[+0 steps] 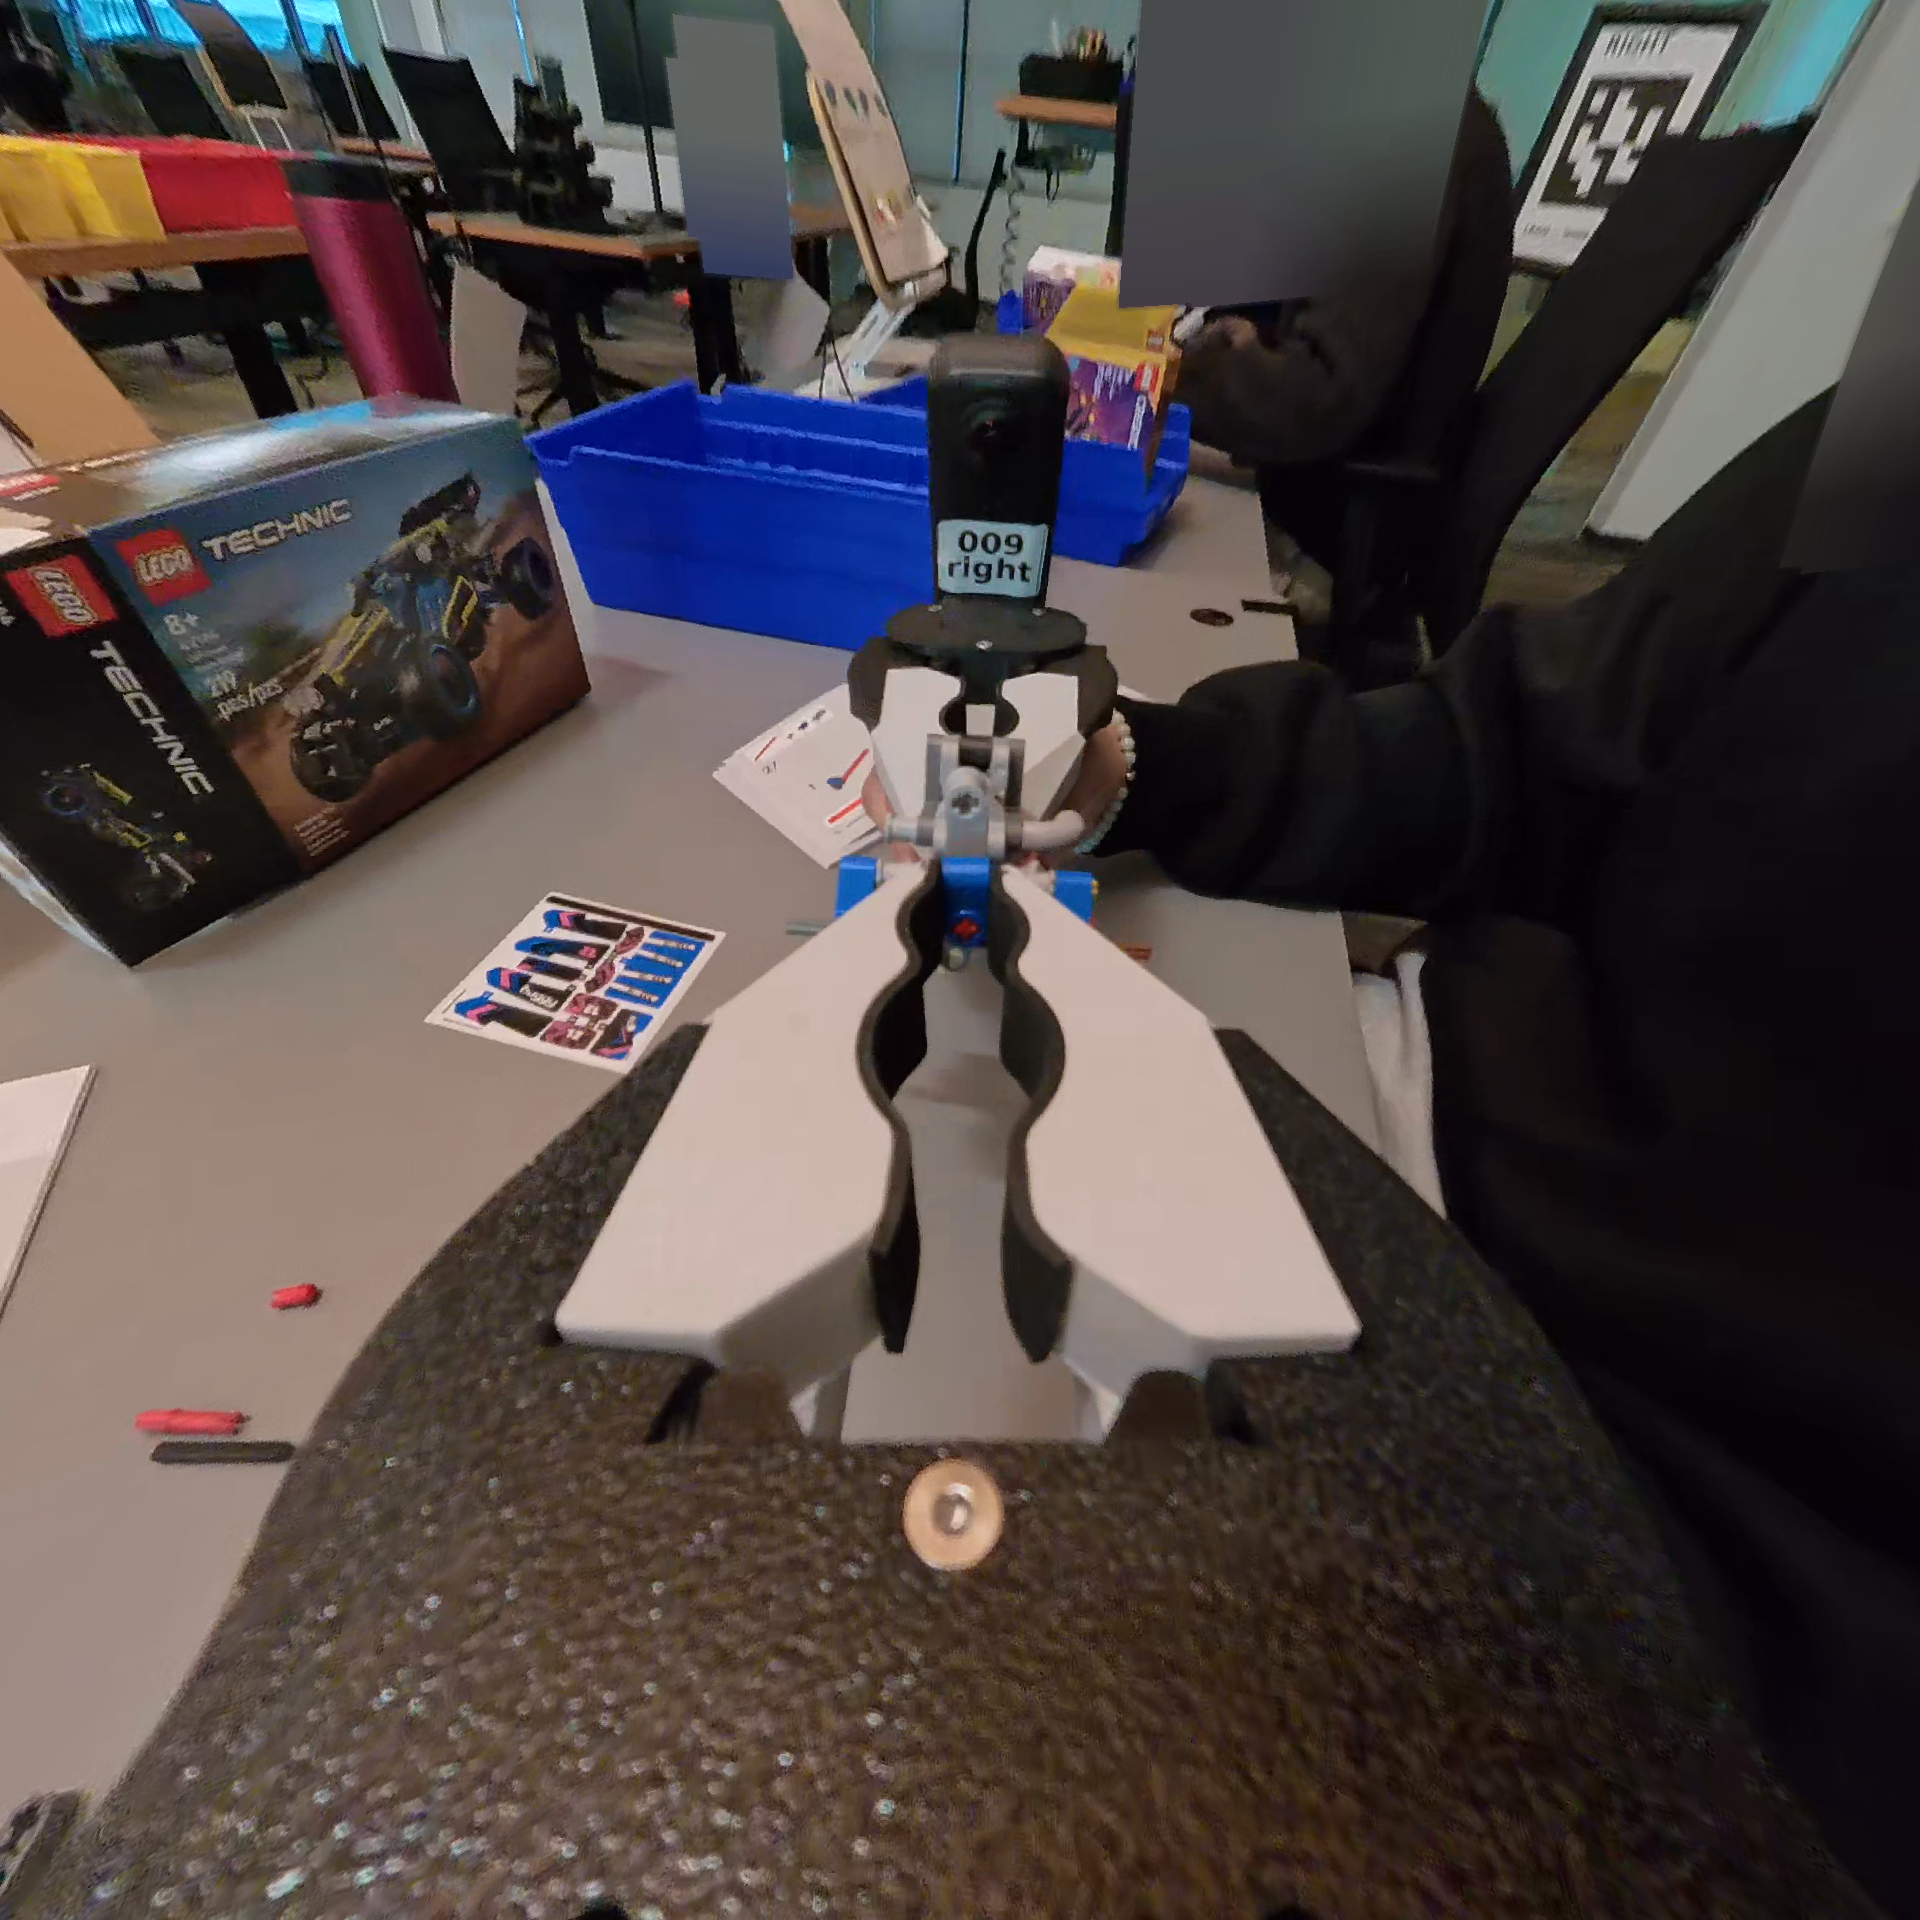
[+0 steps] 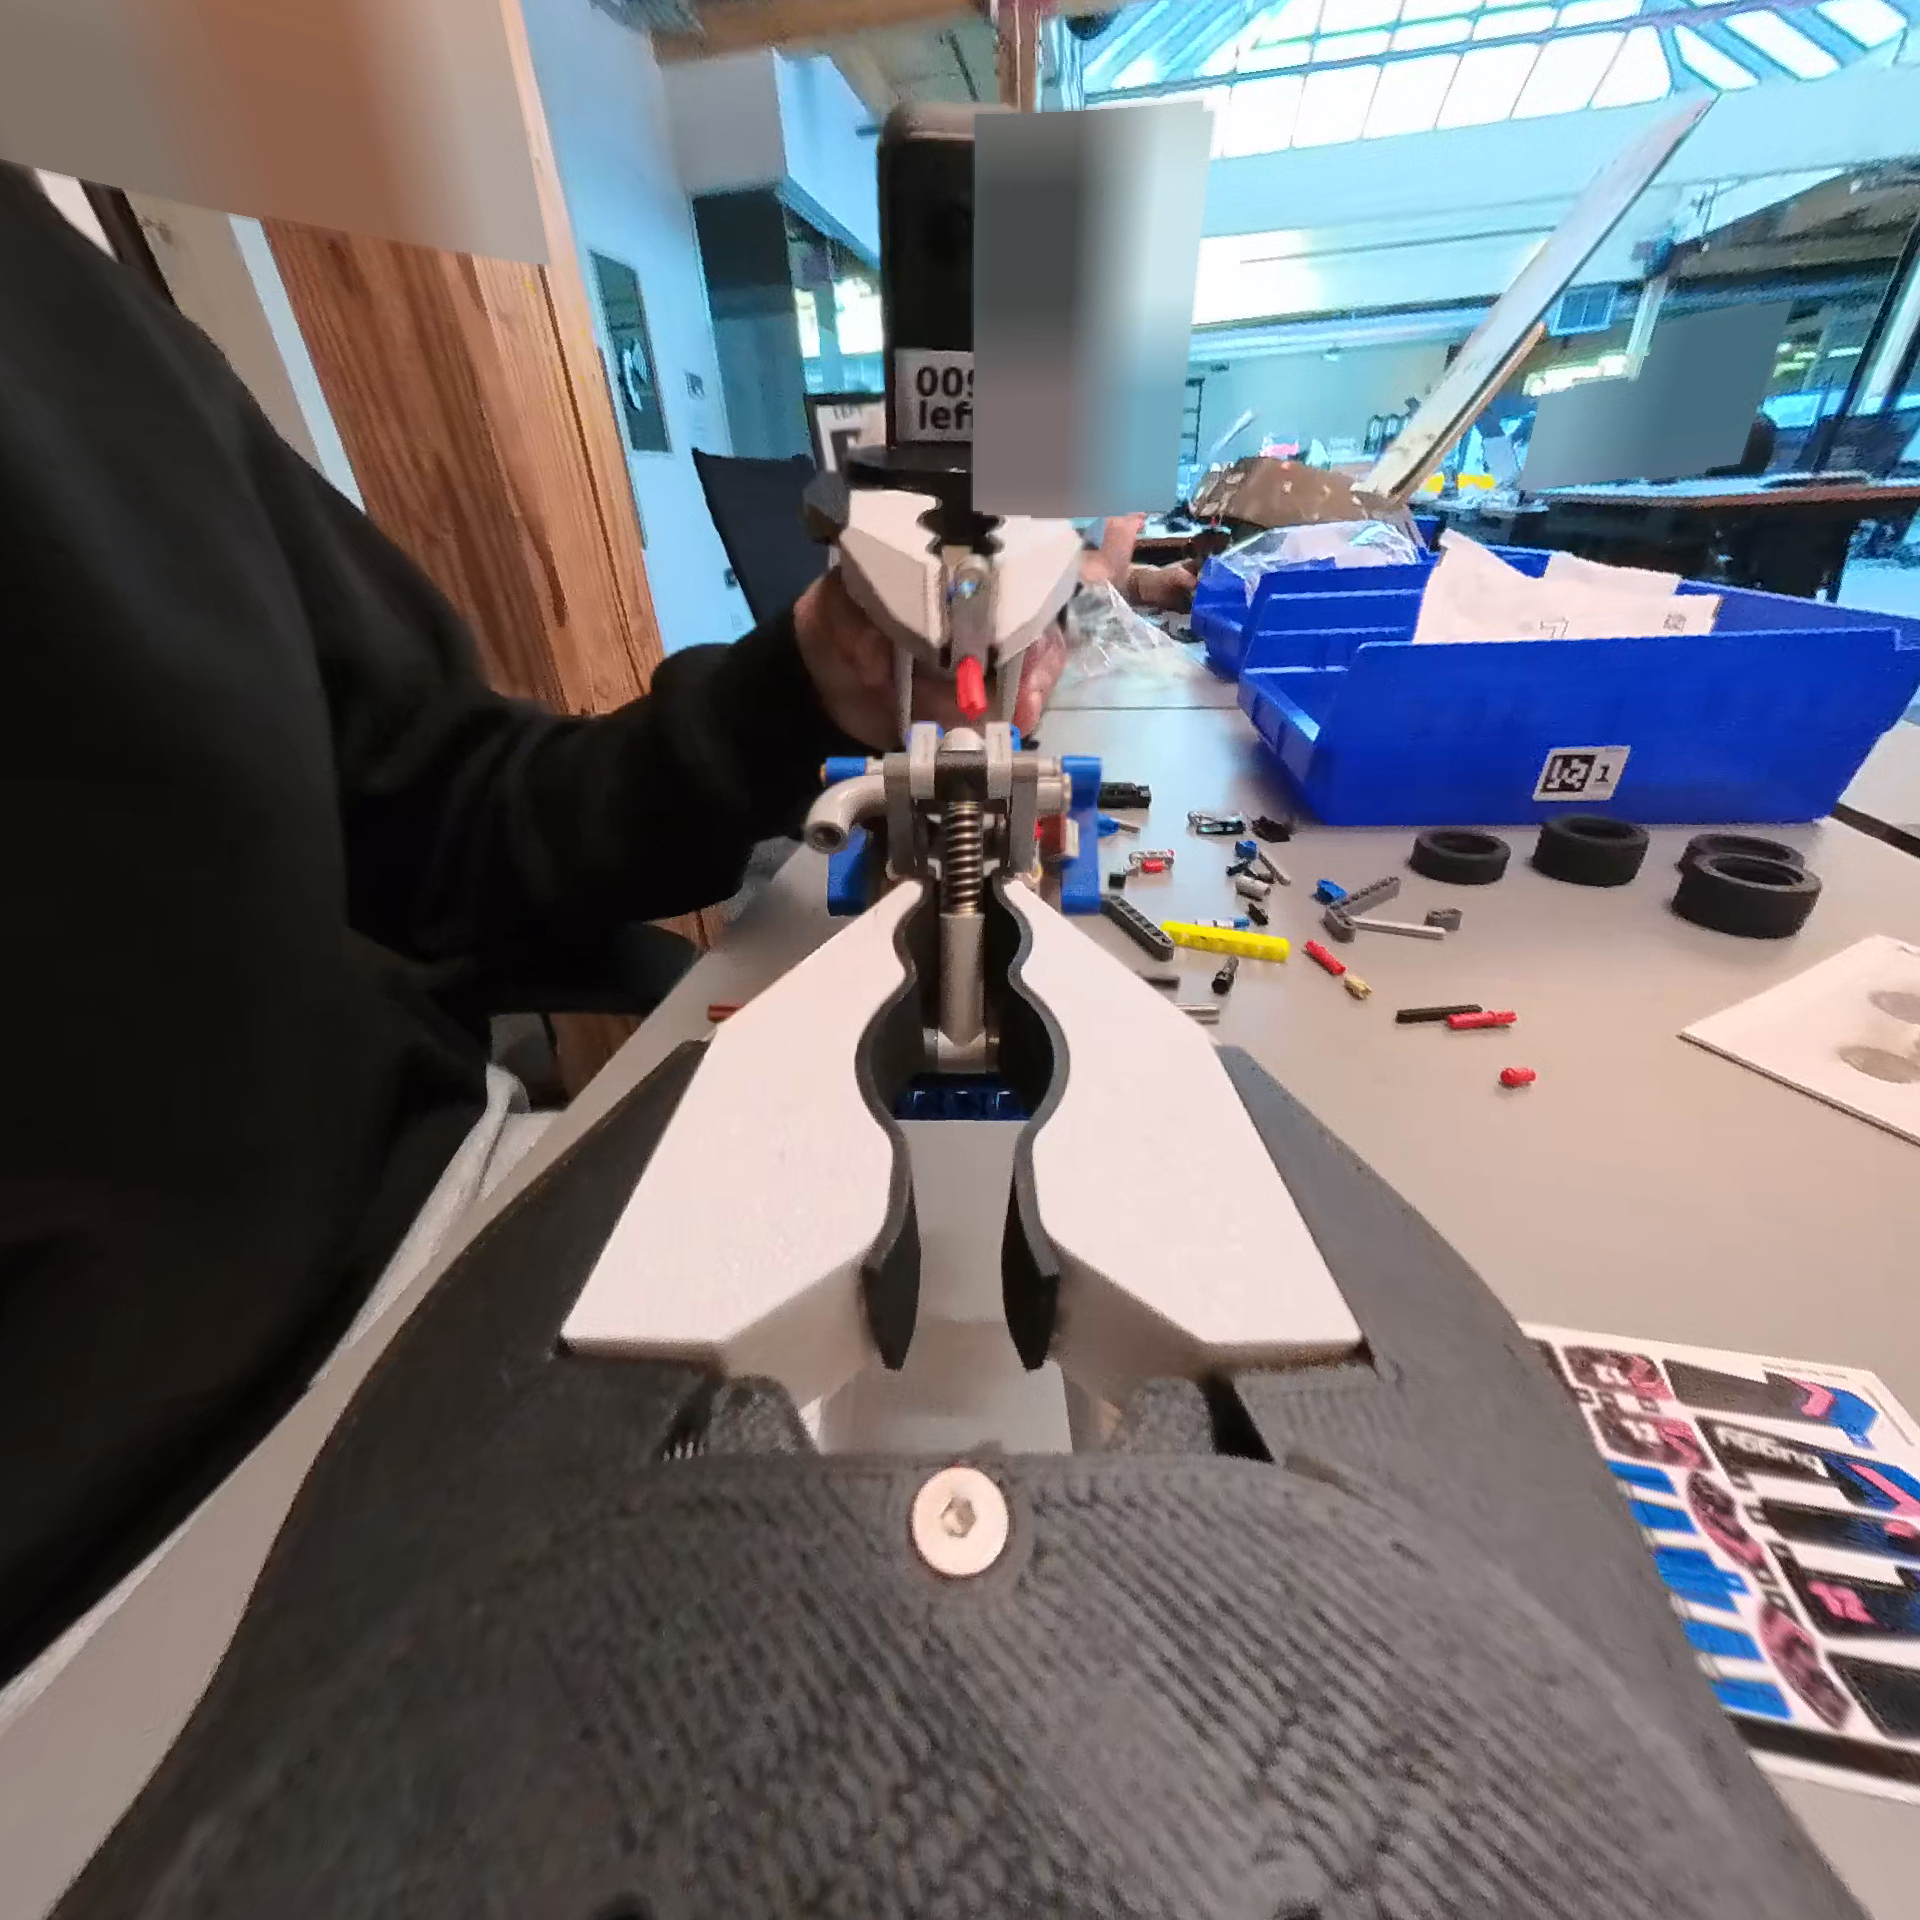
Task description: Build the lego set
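In the left wrist view, the left gripper [image 1: 961, 914] is closing its fingers on the lego assembly [image 1: 966, 831] at the centre of the frame, above the grey table [image 1: 312, 1091]. The assembly is showing a blue frame with a red pin low down and grey connectors above, a curved grey tube sticking out to the right. The right gripper [image 1: 971, 748] is facing it from behind, gripping the grey top. A lego box [image 1: 281, 665] is sitting at the left, a sticker sheet [image 1: 577, 982] lying below centre-left.

In the right wrist view, the right gripper [image 2: 961, 914] is clamping the assembly [image 2: 961, 821] at mid-frame; a grey shock absorber with a metal spring is running between its fingers, blue frame pieces flanking it. The left gripper [image 2: 961, 644] is pinching the far side near a red pin. Loose parts [image 2: 1247, 914] and black tyres [image 2: 1590, 847] are lying at the right, before blue bins [image 2: 1558, 727].
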### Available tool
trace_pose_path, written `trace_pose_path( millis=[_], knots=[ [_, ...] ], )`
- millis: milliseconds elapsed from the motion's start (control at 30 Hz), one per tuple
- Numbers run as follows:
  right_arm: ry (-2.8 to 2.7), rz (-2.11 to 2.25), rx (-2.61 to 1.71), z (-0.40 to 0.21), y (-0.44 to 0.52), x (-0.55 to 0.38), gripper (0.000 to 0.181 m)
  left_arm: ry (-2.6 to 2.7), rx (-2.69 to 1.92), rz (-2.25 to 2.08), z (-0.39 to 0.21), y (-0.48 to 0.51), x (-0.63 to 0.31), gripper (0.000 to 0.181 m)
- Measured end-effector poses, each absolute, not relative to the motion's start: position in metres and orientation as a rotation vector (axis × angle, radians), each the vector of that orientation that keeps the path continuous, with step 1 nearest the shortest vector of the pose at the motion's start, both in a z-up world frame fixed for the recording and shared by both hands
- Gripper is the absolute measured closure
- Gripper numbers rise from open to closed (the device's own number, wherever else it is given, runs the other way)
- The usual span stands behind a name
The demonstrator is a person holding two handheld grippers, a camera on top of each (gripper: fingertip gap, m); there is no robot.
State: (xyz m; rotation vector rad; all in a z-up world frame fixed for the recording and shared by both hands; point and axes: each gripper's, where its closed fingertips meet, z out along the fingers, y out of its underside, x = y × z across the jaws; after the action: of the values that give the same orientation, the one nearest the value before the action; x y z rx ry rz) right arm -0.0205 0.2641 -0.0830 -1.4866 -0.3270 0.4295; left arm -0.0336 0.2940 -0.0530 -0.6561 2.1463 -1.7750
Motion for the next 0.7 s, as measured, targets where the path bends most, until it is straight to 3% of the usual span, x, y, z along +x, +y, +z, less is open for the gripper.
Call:
trace_pose_path(
  millis=[700],
  knots=[
    [-0.403,0.468,-1.398,-0.078,0.264,-0.037,0.175,2.233,-0.666,-1.654,-0.049,0.286,-0.047,0.177]
  ],
)
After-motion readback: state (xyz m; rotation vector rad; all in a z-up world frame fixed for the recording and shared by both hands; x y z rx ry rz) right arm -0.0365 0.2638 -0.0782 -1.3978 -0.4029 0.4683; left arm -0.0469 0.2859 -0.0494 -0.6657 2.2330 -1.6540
